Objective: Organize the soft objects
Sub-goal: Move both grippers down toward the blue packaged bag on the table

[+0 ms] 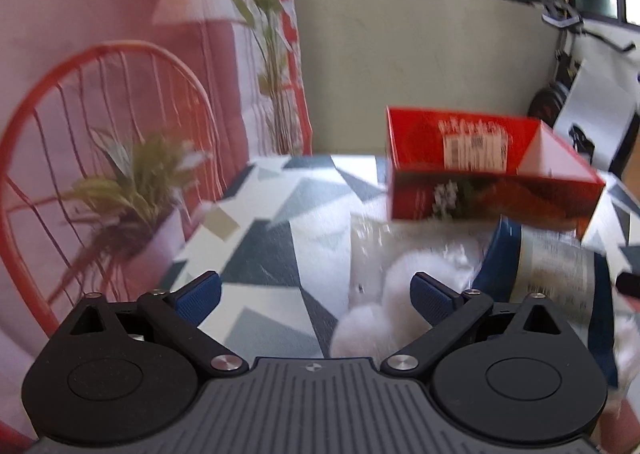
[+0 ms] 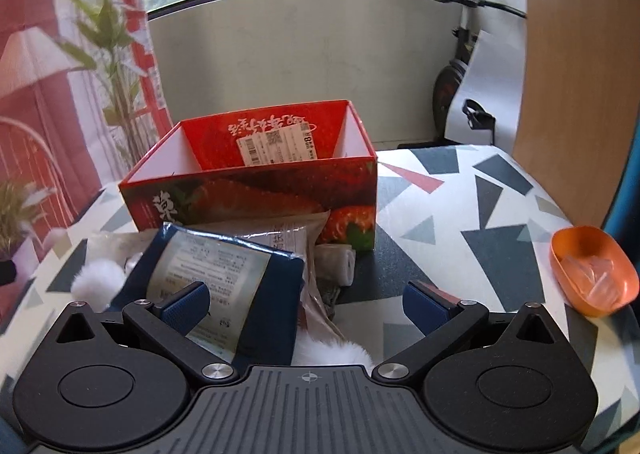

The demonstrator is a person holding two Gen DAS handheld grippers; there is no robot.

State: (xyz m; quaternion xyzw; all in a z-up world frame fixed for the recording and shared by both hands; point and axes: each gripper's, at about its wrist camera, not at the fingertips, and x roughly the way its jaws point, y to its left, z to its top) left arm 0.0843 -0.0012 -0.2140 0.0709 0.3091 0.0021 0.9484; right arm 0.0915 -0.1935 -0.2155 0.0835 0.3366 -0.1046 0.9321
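On the desk [image 1: 272, 238] with its geometric blue, grey and white cloth, the left wrist view shows the left gripper [image 1: 316, 294] with jaws wide apart and nothing between them. It hovers low, aimed at a clear bag of white fluffy balls [image 1: 400, 274] just ahead and slightly right of centre. Behind the bag stands the red strawberry box [image 1: 480, 165], open at the top, and a blue packet [image 1: 552, 270] lies to the right, touching the bag. The whole view is smeared by motion blur, so edges are uncertain. A potted plant [image 1: 136, 189] sits at the desk's left edge, near a red wire chair.

In the right wrist view the right gripper [image 2: 306, 306] is likewise open and empty. The blue packet [image 2: 224, 286] lies tilted just ahead of its left finger, over a clear wrapped packet [image 2: 296, 242], with a small grey roll [image 2: 336, 262] beside it; all crowd the front wall of the strawberry box [image 2: 256, 173], which looks empty. One white fluffy ball [image 2: 100, 280] lies loose at the left, and more white fluff [image 2: 332, 352] shows close under the gripper. An orange scoop [image 2: 592, 270] rests well apart on the right.

Nothing seems boxed yet. The risk, I judge, is the slippery bag: a shallow pinch could slide off or spill balls, and a sweeping approach could shove the overlapping packets or nudge the light box backwards.
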